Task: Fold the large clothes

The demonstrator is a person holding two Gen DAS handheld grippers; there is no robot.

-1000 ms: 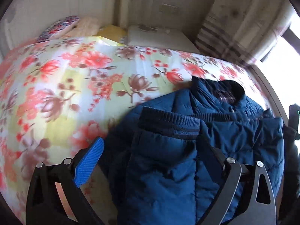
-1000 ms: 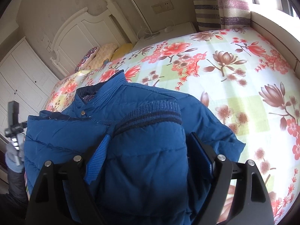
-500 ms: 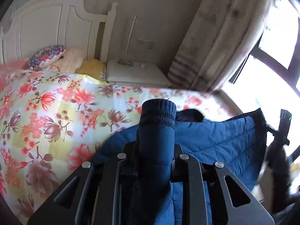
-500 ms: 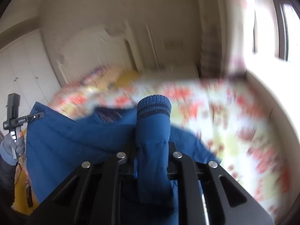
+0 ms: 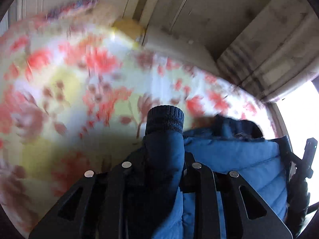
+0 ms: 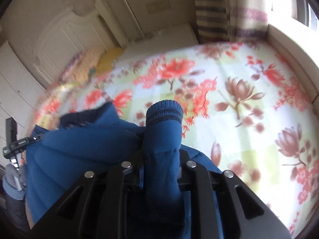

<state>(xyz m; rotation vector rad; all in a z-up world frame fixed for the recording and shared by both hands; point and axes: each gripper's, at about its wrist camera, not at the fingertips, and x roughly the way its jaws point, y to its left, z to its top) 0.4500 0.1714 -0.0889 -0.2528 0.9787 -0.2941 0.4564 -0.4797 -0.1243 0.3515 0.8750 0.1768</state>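
A blue padded jacket (image 5: 239, 159) hangs between my two grippers above the flowered bed. My left gripper (image 5: 162, 167) is shut on one sleeve, whose dark ribbed cuff (image 5: 165, 119) sticks out past the fingers. My right gripper (image 6: 161, 165) is shut on the other sleeve, with its ribbed cuff (image 6: 164, 112) pointing forward. The jacket's body (image 6: 79, 147) and dark collar (image 6: 75, 119) spread to the left in the right wrist view. The other gripper shows at each view's edge: the right one (image 5: 308, 155), the left one (image 6: 18, 143).
The bed carries a flowered sheet (image 6: 239, 99). Pillows (image 6: 93, 59) lie at the white headboard (image 6: 65, 31). A white bedside table (image 5: 175, 43) stands beside a striped curtain (image 6: 211, 10). A window ledge (image 6: 289, 45) runs along the bed's right side. White wardrobe doors (image 6: 12, 83) stand at left.
Both grippers have closed on the sleeves and lifted the jacket off the bed. The views now tilt back down toward the sheet, with motion blur.
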